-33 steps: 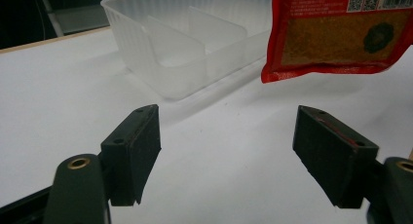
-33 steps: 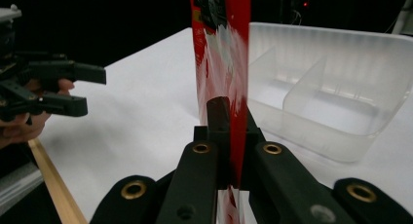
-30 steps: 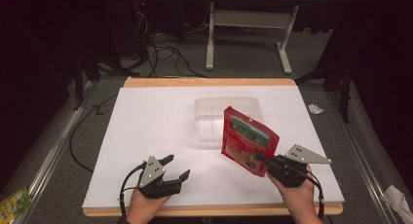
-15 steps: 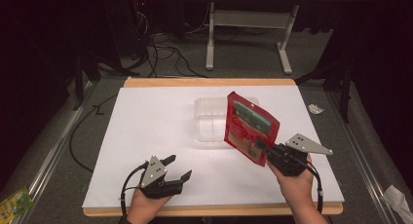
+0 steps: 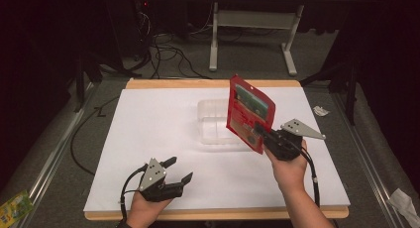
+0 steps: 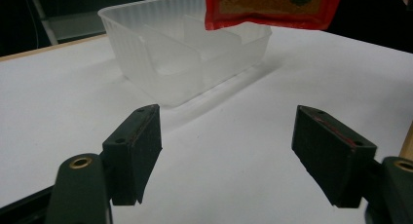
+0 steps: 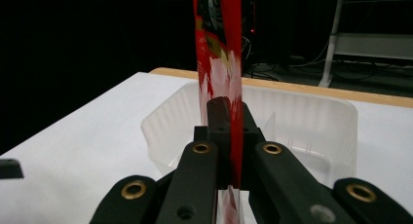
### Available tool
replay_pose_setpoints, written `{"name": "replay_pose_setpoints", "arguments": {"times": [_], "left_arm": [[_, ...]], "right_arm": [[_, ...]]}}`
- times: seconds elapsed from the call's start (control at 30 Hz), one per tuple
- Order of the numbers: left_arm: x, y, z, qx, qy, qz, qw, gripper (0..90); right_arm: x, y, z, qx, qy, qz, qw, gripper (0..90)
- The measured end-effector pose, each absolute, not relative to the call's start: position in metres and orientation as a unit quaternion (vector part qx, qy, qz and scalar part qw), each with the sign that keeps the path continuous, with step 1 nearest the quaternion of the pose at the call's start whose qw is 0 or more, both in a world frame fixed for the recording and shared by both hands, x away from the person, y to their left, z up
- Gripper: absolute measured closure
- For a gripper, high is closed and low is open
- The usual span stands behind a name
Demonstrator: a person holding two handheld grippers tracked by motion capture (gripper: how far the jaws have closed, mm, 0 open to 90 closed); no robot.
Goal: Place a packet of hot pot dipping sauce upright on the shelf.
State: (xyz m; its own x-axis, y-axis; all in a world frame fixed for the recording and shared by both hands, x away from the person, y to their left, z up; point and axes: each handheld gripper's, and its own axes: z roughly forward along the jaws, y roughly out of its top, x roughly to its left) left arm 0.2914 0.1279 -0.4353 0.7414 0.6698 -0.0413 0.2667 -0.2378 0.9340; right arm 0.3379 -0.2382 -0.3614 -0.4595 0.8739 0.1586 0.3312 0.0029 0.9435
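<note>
Right now the right gripper [image 5: 258,134] has its jaws pinched tight on a red packet [image 5: 249,113] and holds it up in the air, over the right half of the white table [image 5: 148,139]. The packet hangs above the right end of a clear plastic tub [image 5: 213,129] that sits near the middle of the table, a bit toward the far edge.

Seen from the right gripper, the red packet [image 7: 217,53] stands thin and flat between the jaws, with the tub [image 7: 311,131] right behind it. It looks light and a bit bendy — a flat bag like this can flop or slide if you hold it by a tiny corner. The shiny skin is probably slippery too. I think the best spot to grab is the flat edge, with the pads well onto it, the way it is held now.

The tub has little walls inside it [image 6: 204,31], so the packet may have to go in slanted or lying flat.

The left gripper [image 5: 179,170] sits by the near edge — its jaws are wide apart and hold nothing.
</note>
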Motion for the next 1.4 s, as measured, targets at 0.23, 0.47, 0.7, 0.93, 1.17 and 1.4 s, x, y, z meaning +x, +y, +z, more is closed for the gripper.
{"name": "replay_pose_setpoints", "arguments": {"times": [0.23,0.47,0.7,0.93,1.17,1.4], "left_arm": [[0.288,0.127,-0.434,0.765,0.294,0.185,0.542,26.5],[0.286,0.124,-0.433,0.768,0.277,0.188,0.545,26.1],[0.285,0.125,-0.432,0.770,0.271,0.186,0.547,26.2],[0.285,0.125,-0.433,0.772,0.267,0.184,0.546,26.1],[0.285,0.125,-0.432,0.771,0.268,0.184,0.548,26.0],[0.285,0.125,-0.432,0.773,0.263,0.184,0.548,26.0]], "right_arm": [[0.357,-0.227,-0.361,0.466,0.656,0.536,0.257,90.0],[0.377,-0.219,-0.362,0.476,0.647,0.537,0.258,90.0],[0.388,-0.211,-0.361,0.484,0.637,0.540,0.261,90.0],[0.400,-0.203,-0.361,0.486,0.642,0.531,0.267,90.0],[0.411,-0.199,-0.362,0.499,0.636,0.520,0.276,90.0],[0.418,-0.192,-0.365,0.505,0.633,0.517,0.277,90.0]]}}
